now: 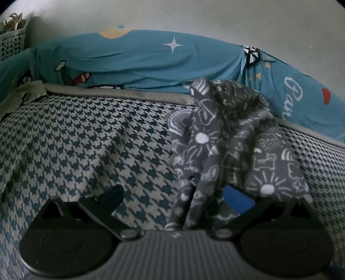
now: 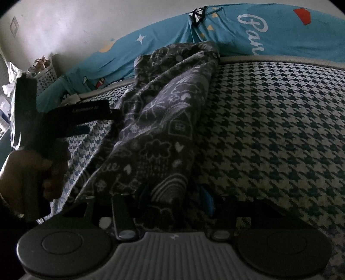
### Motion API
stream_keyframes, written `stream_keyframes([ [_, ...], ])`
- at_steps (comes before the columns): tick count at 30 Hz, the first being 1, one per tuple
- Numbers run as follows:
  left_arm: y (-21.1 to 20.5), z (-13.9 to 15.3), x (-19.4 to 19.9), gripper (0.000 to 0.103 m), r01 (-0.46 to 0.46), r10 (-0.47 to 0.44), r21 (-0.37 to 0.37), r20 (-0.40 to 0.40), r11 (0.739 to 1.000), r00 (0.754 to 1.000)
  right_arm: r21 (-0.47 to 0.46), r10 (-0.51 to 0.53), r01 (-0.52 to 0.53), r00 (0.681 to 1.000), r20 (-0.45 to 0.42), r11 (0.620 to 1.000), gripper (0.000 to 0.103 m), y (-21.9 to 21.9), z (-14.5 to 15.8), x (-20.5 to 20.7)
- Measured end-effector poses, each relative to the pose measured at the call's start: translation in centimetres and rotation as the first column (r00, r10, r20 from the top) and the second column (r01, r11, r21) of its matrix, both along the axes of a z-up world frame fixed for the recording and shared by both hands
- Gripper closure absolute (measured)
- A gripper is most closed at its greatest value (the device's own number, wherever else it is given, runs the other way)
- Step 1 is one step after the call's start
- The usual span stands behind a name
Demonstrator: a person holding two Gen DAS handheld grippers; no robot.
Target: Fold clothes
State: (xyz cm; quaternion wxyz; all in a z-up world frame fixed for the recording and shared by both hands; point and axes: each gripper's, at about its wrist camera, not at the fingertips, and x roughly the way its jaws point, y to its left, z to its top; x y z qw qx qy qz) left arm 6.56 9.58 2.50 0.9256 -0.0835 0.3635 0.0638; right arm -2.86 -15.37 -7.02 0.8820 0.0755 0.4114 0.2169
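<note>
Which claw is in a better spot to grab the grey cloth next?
Probably the right claw: the cloth runs right between its fingers. The left claw has cloth over only one finger.

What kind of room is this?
Probably a bedroom. A bed-like surface covered in blue-and-white houndstooth fabric runs along a white wall, with teal cartoon-print bedding at its edge and a white perforated plastic basket in the corner.

There was one dark grey doodle-print garment [image 1: 217, 137] on one houndstooth-covered bed [image 1: 86, 133], two teal printed pillows [image 1: 138, 58] along the far edge, one white perforated basket [image 1: 11, 41] at the far left, two grippers, and one hand [image 2: 28, 178] at the left.
</note>
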Motion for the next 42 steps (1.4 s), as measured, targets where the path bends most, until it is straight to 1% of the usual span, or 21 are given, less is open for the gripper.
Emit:
stream_keyframes([
  [9, 0.5, -0.5, 1.2, 0.000, -0.020, 0.020, 0.010, -0.017, 1.000, 1.000, -0.004, -0.011, 0.010, 1.000, -0.016, 1.000, 0.045, 0.1, -0.3, 0.1],
  [14, 0.3, -1.1, 2.0, 0.000, -0.018, 0.019, 0.024, -0.042, 1.000, 0.999, -0.008, -0.012, 0.012, 1.000, -0.017, 1.000, 0.043, 0.1, -0.3, 0.2],
  [16, 0.2, -1.4, 2.3, 0.000, -0.020, 0.021, 0.023, -0.054, 1.000, 0.998, -0.010, -0.014, 0.014, 1.000, -0.017, 1.000, 0.042, 0.2, -0.3, 0.2],
  [23, 0.3, -2.3, 3.0, 0.000, -0.023, 0.024, 0.018, -0.088, 1.000, 0.996, -0.011, -0.018, 0.017, 1.000, -0.020, 1.000, 0.040, 0.2, -0.3, 0.1],
  [42, -0.1, -2.4, 2.7, 0.000, -0.020, 0.022, 0.035, -0.083, 0.999, 0.996, -0.028, -0.014, 0.014, 1.000, -0.010, 1.000, 0.037, 0.5, -0.4, 0.0],
])
